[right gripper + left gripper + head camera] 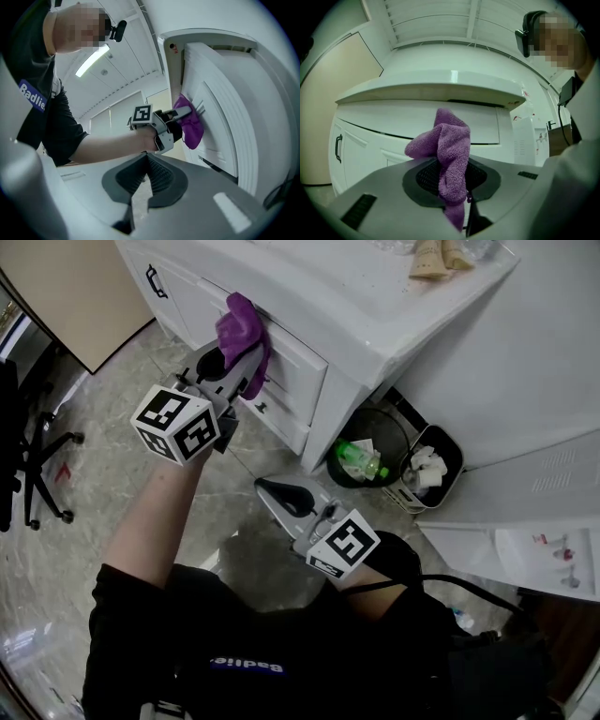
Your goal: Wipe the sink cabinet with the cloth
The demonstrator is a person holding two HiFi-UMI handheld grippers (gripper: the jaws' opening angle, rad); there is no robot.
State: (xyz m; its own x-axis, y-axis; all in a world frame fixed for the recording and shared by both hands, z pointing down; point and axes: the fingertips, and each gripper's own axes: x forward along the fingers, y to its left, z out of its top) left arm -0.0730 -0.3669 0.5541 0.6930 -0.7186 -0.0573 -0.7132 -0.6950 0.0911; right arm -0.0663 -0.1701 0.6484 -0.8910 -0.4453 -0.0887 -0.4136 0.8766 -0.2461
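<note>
one purple terry cloth (240,326) pressed to white sink cabinet (302,381)
left gripper (244,358) clamps it; right gripper (277,491), at 5 o'clock, closed empty.

cloth (241,329) 1 | tongs (234,360) (274,489) 2 | bins (395,424) (453,443) 2 | cabinet (302,373) 1

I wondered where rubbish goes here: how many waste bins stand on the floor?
2. A round black bin holding a green bottle stands by the sink cabinet corner; a smaller bin with white paper stands beside it. More may be hidden.
</note>
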